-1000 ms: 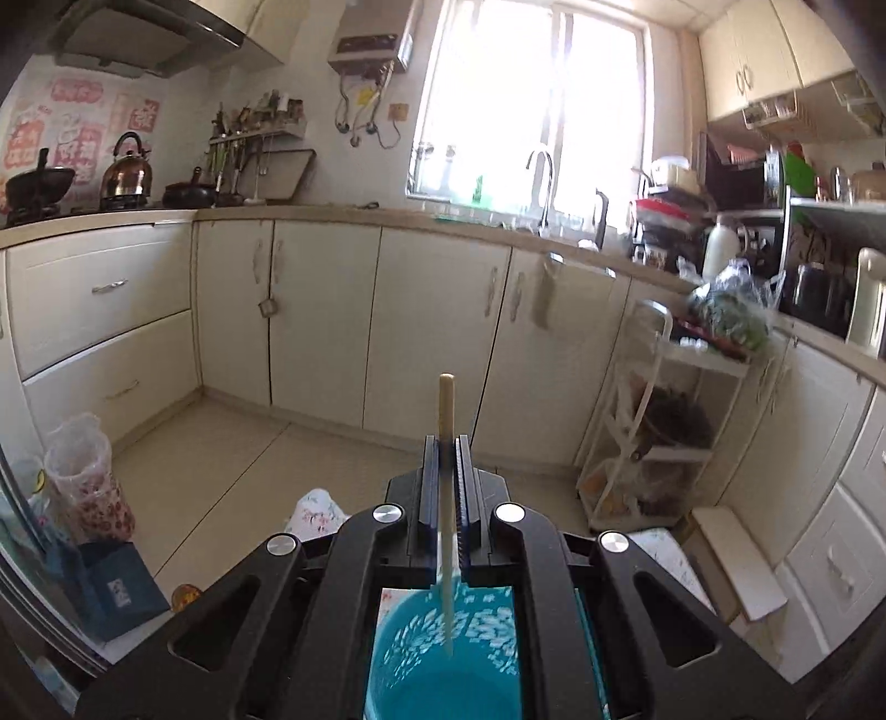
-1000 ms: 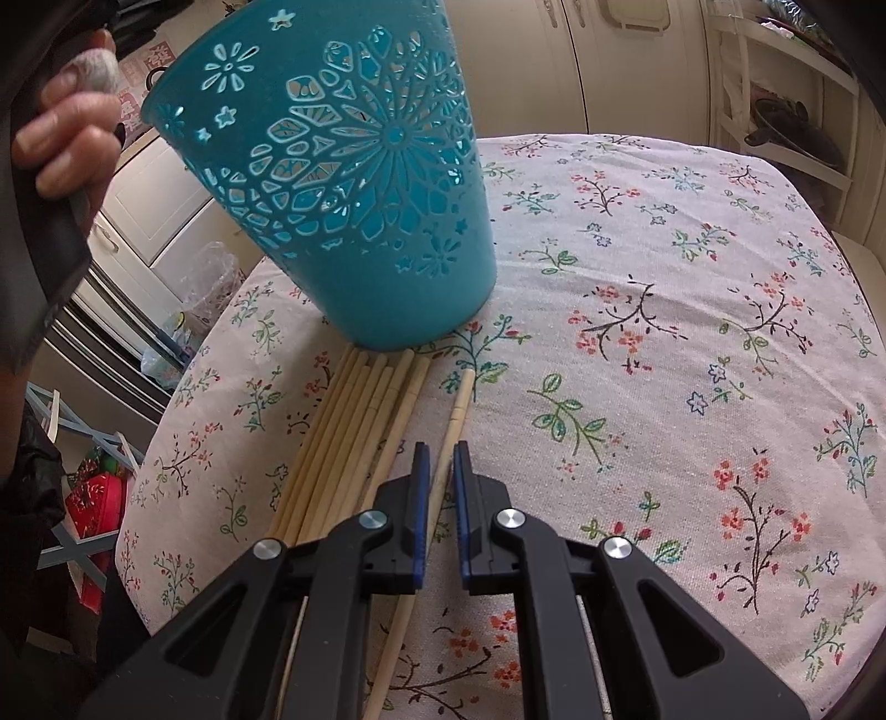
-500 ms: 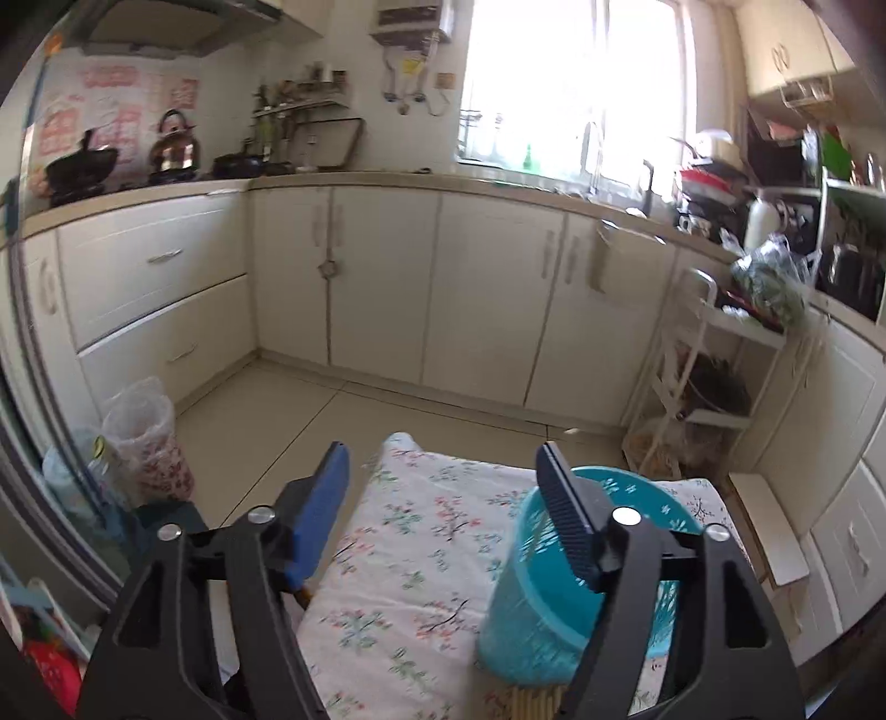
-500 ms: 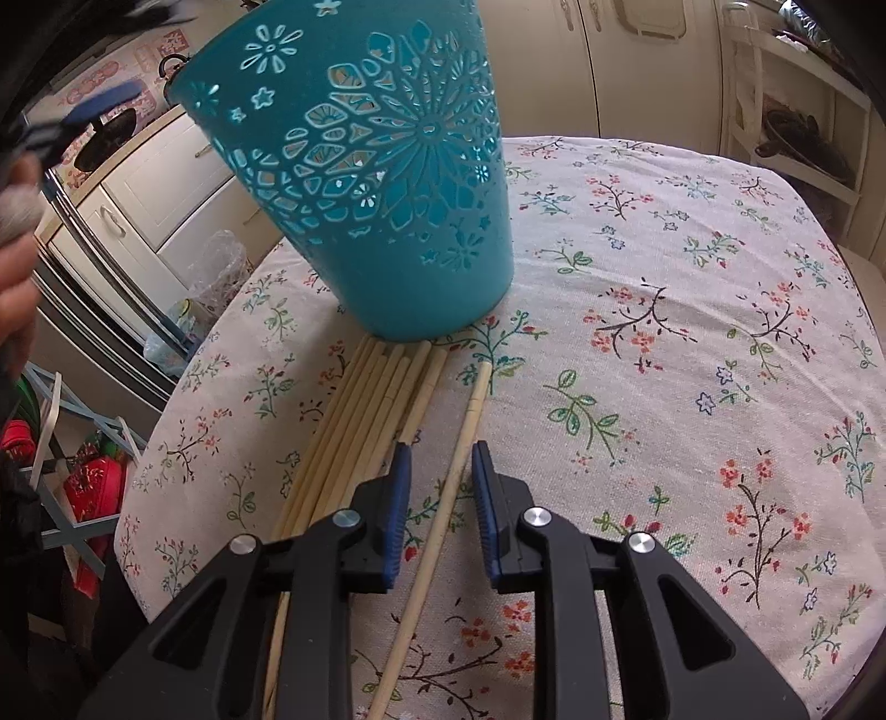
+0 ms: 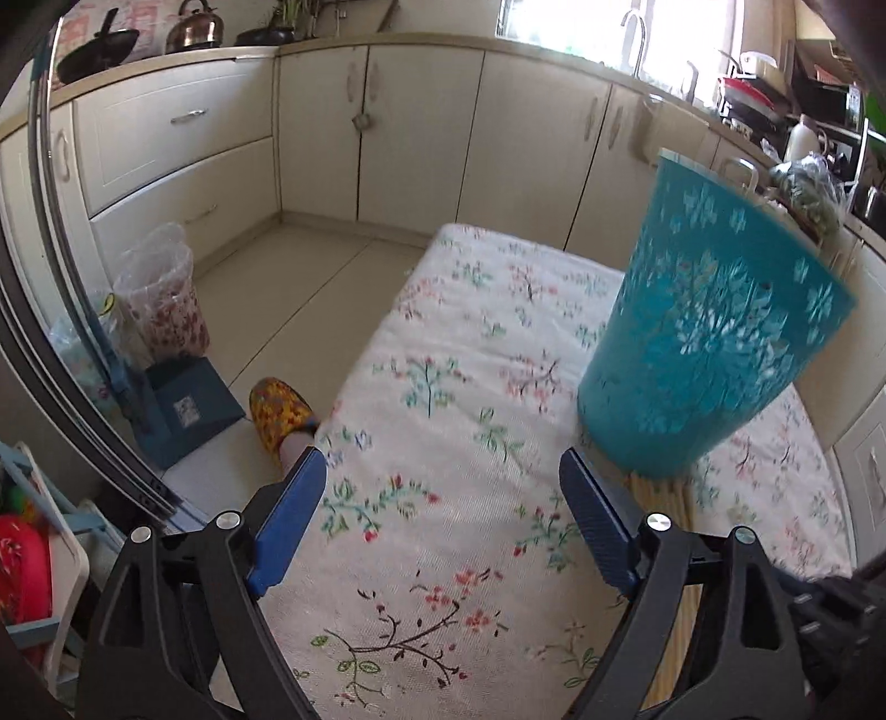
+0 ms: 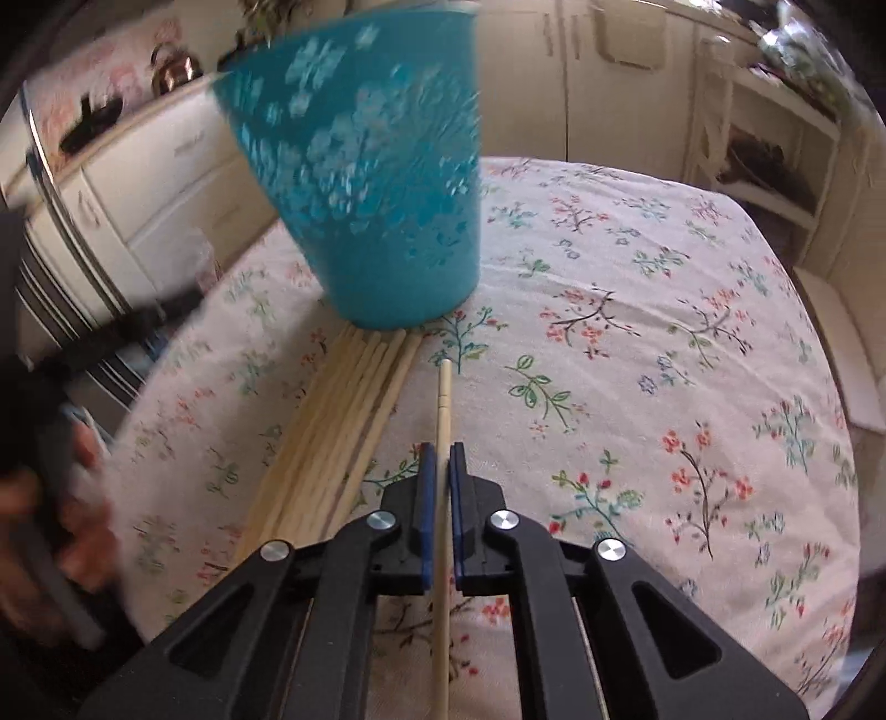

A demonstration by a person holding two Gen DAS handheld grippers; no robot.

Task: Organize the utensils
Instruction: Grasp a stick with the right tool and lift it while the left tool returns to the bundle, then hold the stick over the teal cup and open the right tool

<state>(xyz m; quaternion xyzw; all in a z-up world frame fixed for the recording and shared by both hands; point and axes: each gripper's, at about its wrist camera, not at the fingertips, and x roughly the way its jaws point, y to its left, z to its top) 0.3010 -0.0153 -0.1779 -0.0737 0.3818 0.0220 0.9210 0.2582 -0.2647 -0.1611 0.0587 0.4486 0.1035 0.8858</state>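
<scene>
One chopstick (image 6: 443, 421) is clamped in the right gripper (image 6: 442, 465), long axis pointing far toward the teal basket (image 6: 376, 210); left gripper (image 5: 437, 498) jaws are opening, nothing between, remaining chopsticks (image 6: 338, 421) just right

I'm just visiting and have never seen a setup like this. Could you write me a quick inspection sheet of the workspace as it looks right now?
Surface: table under a floral tablecloth.
Job's things: teal cut-out basket standing on the cloth; a row of wooden chopsticks lying before it, far ends at its base; one single chopstick apart from the row.
Clutter: nothing seen on the table.
Grippers: right claw shut on the single chopstick; left claw opening, nothing between its fingers, over bare cloth left of the basket.
Cables: nothing seen.
Surroundings: cream kitchen cabinets, kettle and pan on the counter, white shelf rack, a slippered foot on the floor.
</scene>
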